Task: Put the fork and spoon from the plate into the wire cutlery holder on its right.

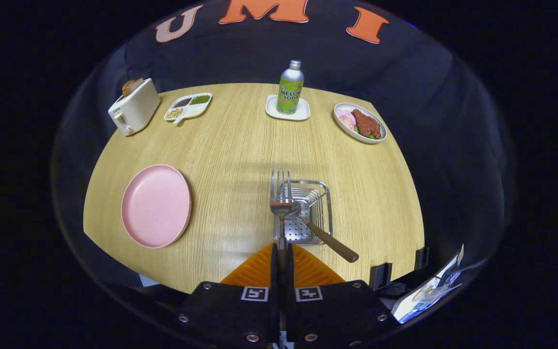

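My gripper (281, 252) is shut on the fork (280, 194), whose handle is pinched between the fingers while its tines point away from me. The fork hangs above the left part of the wire cutlery holder (326, 206), which stands on the wooden table just ahead of the fingers. A spoon lies in the holder, its bowl inside and its brown wooden handle (332, 241) sticking out over the near right rim. The pink plate (156, 205) sits to the left of the holder and holds nothing.
At the far side of the table stand a white toaster (133, 107), a divided snack tray (188, 106), a green soda bottle (290, 88) on a white coaster, and a bowl of food (360, 122). Bare wood lies between plate and holder.
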The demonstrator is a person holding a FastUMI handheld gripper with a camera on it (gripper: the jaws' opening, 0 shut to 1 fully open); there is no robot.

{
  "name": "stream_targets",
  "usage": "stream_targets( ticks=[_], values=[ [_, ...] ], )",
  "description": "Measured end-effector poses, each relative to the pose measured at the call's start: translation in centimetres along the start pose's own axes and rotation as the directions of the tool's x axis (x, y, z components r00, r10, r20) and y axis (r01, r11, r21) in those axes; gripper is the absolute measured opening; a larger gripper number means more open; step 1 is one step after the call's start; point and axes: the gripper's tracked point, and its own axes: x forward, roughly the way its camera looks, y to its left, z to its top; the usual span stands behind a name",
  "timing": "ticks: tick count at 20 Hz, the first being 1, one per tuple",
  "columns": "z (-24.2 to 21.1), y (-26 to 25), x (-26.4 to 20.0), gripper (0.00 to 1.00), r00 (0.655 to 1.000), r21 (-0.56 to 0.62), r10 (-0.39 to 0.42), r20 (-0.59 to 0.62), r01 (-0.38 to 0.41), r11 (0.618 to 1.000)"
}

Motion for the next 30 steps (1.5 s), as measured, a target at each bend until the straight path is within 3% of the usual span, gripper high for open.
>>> stream_targets(
  ticks=[7,17,24,30],
  values=[
    [-0.7,-3.0,-0.4,0.06,0.99,-0.118,-0.048,-0.133,0.032,0.992],
    [-0.9,-3.7,0.7,0.07,0.945,-0.14,-0.017,-0.326,-0.031,0.99],
    [2.2,-2.9,1.4,0.12,0.974,-0.141,0.026,-0.227,-0.059,0.988],
    [7.7,-1.7,-0.2,0.16,0.994,-0.026,0.093,0.054,-0.091,0.995]
  ],
)
